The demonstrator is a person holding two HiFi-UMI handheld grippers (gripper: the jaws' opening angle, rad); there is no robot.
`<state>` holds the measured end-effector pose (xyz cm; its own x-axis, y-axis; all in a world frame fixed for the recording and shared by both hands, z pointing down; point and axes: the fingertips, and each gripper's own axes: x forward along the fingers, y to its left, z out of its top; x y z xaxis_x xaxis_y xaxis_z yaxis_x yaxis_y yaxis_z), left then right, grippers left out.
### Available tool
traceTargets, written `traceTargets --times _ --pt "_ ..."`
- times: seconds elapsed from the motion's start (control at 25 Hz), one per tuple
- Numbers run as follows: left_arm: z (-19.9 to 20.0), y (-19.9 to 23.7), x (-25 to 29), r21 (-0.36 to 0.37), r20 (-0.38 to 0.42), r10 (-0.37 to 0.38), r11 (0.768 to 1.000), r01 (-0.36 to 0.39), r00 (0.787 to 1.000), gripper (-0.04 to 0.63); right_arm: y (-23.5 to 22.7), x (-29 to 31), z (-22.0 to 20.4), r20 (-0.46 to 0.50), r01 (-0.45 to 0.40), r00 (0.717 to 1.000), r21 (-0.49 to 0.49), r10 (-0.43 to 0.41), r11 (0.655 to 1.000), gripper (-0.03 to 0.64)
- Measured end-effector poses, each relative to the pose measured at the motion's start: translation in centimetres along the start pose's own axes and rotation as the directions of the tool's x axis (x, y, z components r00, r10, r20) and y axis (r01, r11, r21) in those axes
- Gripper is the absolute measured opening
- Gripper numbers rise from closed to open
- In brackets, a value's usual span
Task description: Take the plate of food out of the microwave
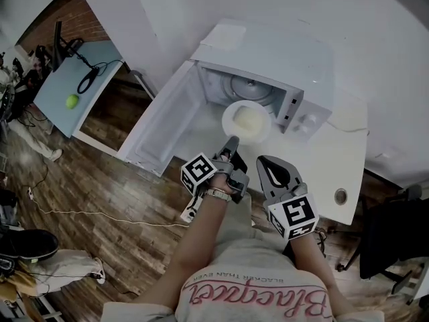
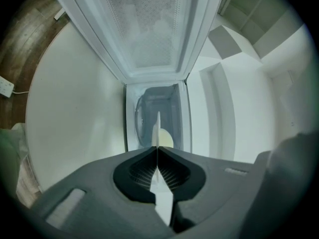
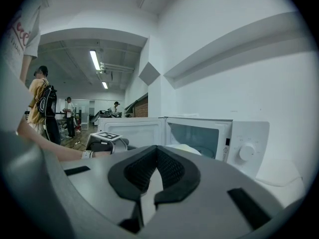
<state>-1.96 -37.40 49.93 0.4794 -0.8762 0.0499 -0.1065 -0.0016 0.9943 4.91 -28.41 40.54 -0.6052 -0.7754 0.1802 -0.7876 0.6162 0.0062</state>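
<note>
Left tool (image 1: 231,145) is clamped shut on the near rim of the plate (image 1: 226,121), which shows edge-on between its pads. The plate carries pale food (image 1: 247,119) and sits at the open mouth of the white microwave (image 1: 281,59), partly past the front edge. The door (image 1: 161,126) hangs open to the left. Right tool (image 1: 267,161) is closed and empty, just right of the left tool, over the white worktop (image 1: 345,156).

Your left gripper (image 2: 157,151) is clamped on the rim of the plate (image 2: 158,126), seen edge-on. Pale food (image 2: 166,140) lies on it, and the open microwave (image 2: 149,106) is behind.
</note>
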Motion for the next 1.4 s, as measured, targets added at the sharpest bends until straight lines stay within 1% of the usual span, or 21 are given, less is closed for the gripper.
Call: traceTargets --times 0.36,0.8,1.0,1.2,1.4 --pt "-0.7 -1.3 -2.4 -0.005 0.007 -0.019 1.0 0.019 1.0 0.012 0.7 -1.8 0.6 0.023 0.014 1.0 0.021 -0.015 1.0 0.011" --pt "-1.4 -1.7 -4.3 -0.039 0.007 -0.026 0.999 0.026 1.0 0.014 1.2 -3.4 0.1 0.004 0.033 0.999 0.051 -0.033 0.998 0.011" --pt "-1.0 -2.4 -4.7 -0.046 0.009 -0.038 0.998 0.038 0.999 0.014 1.0 -3.5 0.6 0.001 0.044 0.999 0.054 -0.044 0.998 0.011" --pt "-0.4 -2.8 -5.1 -0.046 -0.006 -0.039 0.998 0.038 0.999 0.014 0.8 -3.2 1.4 0.011 0.063 0.998 0.055 -0.063 0.997 0.011" --pt "0.0 -3.4 -5.7 -0.041 -0.037 -0.032 0.999 0.031 0.999 0.014 0.3 -2.8 2.3 0.022 0.105 0.994 0.071 -0.107 0.992 0.011"
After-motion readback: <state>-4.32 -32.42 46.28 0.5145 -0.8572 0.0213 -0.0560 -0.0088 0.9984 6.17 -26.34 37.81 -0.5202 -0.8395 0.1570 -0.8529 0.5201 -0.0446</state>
